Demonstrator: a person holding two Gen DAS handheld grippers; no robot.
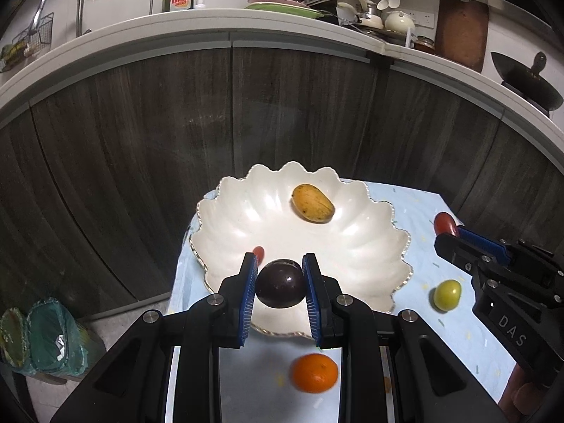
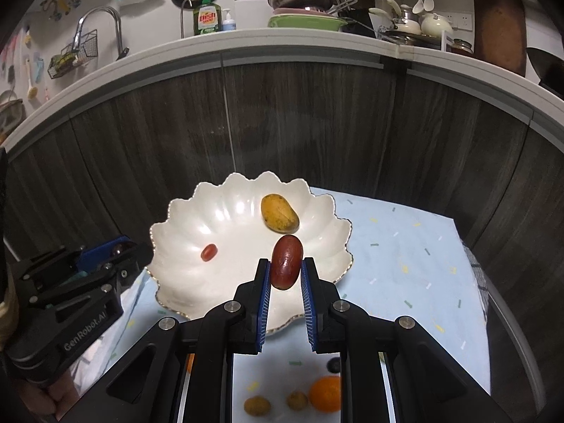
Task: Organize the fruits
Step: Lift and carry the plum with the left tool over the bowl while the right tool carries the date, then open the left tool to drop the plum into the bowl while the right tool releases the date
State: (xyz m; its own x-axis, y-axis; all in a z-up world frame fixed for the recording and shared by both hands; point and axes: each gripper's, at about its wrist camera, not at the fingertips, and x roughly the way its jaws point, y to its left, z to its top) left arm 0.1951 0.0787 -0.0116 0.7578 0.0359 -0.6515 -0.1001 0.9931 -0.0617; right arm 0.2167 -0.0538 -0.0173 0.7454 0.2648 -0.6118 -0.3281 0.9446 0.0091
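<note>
**Both grippers loaded over the scalloped bowl**

Left gripper point(image 1: 280, 282) is clenched on a dark purple plum point(image 1: 280, 284), held above the near rim of the white scalloped bowl point(image 1: 370, 246). Right gripper point(image 2: 285, 271) is clamped on an oblong red-brown fruit point(image 2: 287, 262), also over the bowl's near side.

The bowl sits at the far left corner of the table's light blue cloth point(image 2: 405, 246). In it: a yellow mango point(image 1: 312, 203) toward the far side and a small red fruit point(image 2: 209, 252) toward the left.

On the cloth: an orange point(image 1: 313, 373) near the front edge, a green-yellow fruit point(image 1: 447, 294) right of the bowl, and two small brownish fruits point(image 2: 257, 406) by the front edge, blurred and hard to identify.

The left gripper's fingers partly cover the small red fruit in its own view. In the right wrist view the orange is cut off by the gripper frame.
</note>
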